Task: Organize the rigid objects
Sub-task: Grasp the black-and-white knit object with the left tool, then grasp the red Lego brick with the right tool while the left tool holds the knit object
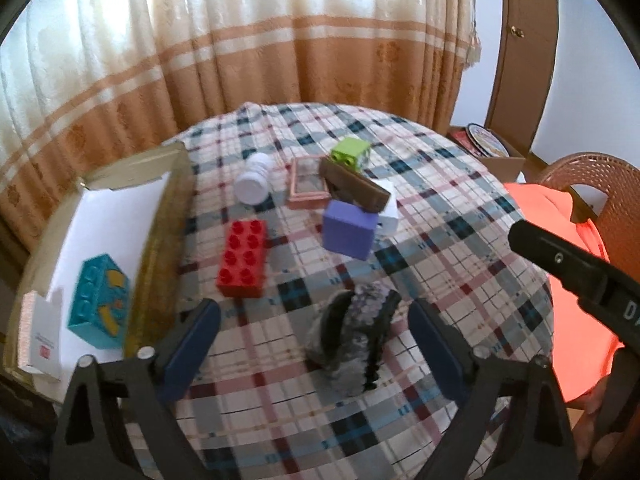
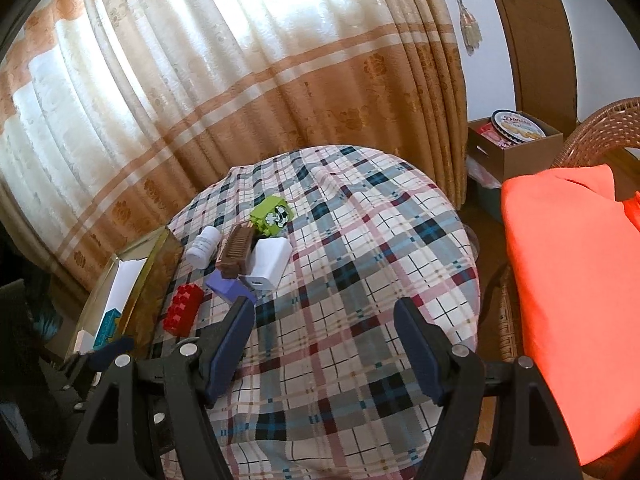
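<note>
On the plaid tablecloth (image 1: 440, 240) lie a red brick (image 1: 243, 258), a purple box (image 1: 350, 230), a brown comb-like bar (image 1: 354, 186), a white charger (image 1: 388, 210), a green block (image 1: 351, 153), a white bottle (image 1: 255, 178), a pink frame (image 1: 308, 184) and a grey fuzzy item (image 1: 356, 340). A teal block (image 1: 100, 300) lies in the open cardboard box (image 1: 160, 248) at the left. My left gripper (image 1: 314, 328) is open above the fuzzy item. My right gripper (image 2: 324, 332) is open and empty over the cloth, right of the pile: red brick (image 2: 183, 309), charger (image 2: 268, 264), green block (image 2: 272, 216).
An orange cloth (image 2: 572, 288) covers a wicker chair (image 2: 608, 120) at the right. A brown box with a biscuit tin (image 2: 516, 136) stands behind it. Curtains (image 2: 240, 80) hang behind the table. The right gripper's body (image 1: 580, 276) shows in the left wrist view.
</note>
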